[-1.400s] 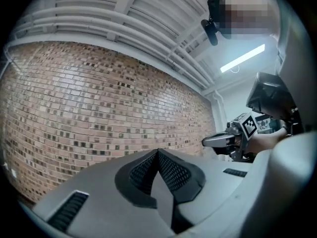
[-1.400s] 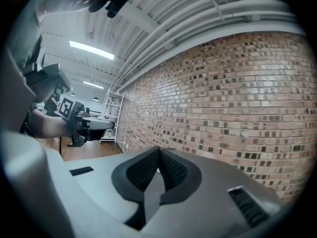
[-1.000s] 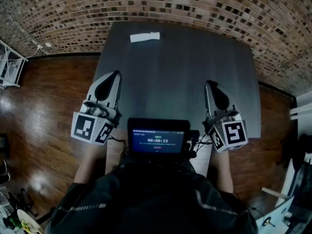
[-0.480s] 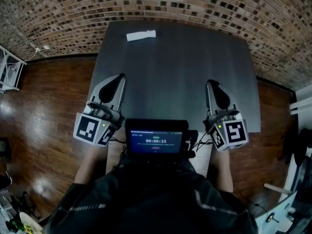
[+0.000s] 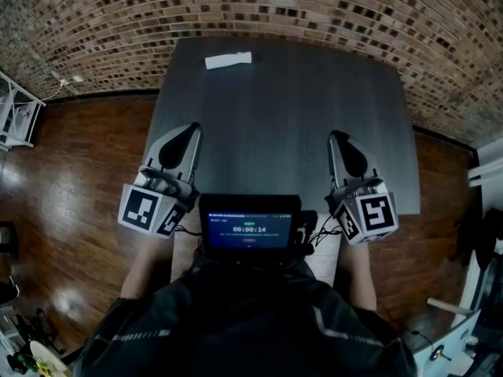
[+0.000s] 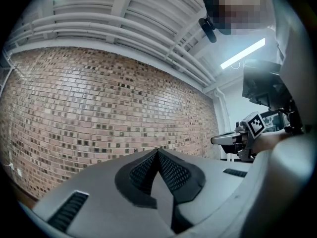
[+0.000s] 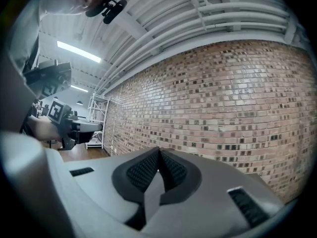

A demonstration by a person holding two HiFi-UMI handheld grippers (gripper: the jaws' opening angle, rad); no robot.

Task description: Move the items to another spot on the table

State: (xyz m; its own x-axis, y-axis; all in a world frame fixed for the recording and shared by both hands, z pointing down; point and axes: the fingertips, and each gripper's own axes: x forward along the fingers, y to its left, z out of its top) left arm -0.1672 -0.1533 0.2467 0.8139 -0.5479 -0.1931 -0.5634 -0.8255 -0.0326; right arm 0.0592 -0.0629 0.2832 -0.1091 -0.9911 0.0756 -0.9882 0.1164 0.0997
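Observation:
A small white oblong item [image 5: 229,60] lies flat near the far left edge of the dark table [image 5: 291,116]. My left gripper [image 5: 190,126] hovers over the table's near left side, shut, with nothing between its pads [image 6: 157,152]. At the near right my right gripper [image 5: 336,134] is likewise shut and empty, its tips [image 7: 159,151] pressed together. Both point toward the brick wall, well short of the white item. Each gripper view shows only its own jaws, the wall and the other gripper.
A brick wall [image 5: 314,6] runs behind the table. Wooden floor [image 5: 71,179] lies to the left and right. A white rack [image 5: 16,108] stands at the far left. A small lit screen [image 5: 249,225] sits on my chest between the grippers.
Both grippers have edged slightly forward over the table, the left one also a little to the right. Their jaws stay shut. The white item has not moved on the table.

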